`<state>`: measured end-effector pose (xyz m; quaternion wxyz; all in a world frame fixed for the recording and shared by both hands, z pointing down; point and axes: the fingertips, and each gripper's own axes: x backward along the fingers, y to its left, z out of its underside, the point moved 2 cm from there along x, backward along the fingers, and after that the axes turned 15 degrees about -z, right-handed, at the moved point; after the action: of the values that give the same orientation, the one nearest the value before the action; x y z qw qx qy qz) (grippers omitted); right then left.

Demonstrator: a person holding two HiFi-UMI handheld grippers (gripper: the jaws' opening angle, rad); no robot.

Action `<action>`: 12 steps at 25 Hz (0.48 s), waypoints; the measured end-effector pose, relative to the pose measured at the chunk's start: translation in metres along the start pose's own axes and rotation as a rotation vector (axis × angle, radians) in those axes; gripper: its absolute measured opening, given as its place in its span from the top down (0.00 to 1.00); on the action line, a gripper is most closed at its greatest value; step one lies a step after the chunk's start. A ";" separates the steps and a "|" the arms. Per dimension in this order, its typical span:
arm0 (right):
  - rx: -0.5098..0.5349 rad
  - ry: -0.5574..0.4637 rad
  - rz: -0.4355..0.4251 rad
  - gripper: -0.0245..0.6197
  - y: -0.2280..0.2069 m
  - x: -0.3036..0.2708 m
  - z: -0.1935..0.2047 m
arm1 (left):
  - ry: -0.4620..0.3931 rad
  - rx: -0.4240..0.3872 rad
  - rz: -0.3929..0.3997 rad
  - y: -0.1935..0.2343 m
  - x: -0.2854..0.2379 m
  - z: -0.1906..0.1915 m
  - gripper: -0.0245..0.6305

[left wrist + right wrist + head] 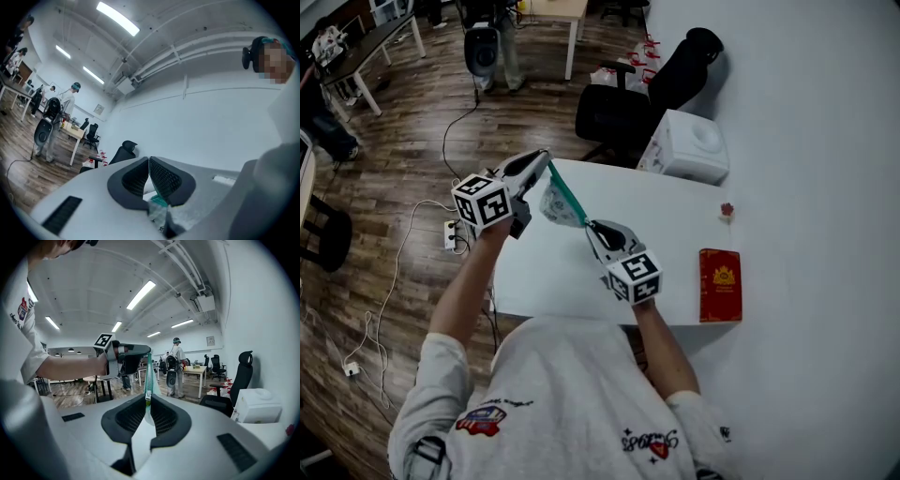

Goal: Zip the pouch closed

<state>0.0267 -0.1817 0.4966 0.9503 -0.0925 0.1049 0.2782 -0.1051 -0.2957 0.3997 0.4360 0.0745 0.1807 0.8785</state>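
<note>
Aloft over the white table (675, 225), the translucent soft plastic pouch (554, 208) hangs between the two tools with its teal zip strip (570, 195) pulled taut, and what lies inside it cannot be made out. The left gripper (149, 163) has its jaws pressed fully together on one end of the pouch, while the right gripper (147, 398) is pinched narrowly on the other end of the teal zip strip, where a small pale slider sits. A flat red rectangular box (720, 284) lies on the table, well apart from the pouch.
</note>
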 end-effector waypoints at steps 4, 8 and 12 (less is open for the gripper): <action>0.003 -0.006 0.001 0.90 -0.001 0.001 0.000 | -0.029 -0.112 -0.006 -0.013 0.001 -0.006 0.94; 0.008 -0.018 0.007 0.89 -0.001 0.003 -0.001 | -0.043 -0.179 -0.020 -0.017 0.003 -0.009 0.94; -0.015 -0.051 0.051 0.92 -0.009 0.013 -0.005 | -0.054 -0.167 -0.045 -0.009 0.008 -0.013 0.94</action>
<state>0.0413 -0.1838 0.4897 0.9445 -0.0900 0.0808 0.3054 -0.1071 -0.2882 0.3842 0.4650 0.0575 0.0967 0.8781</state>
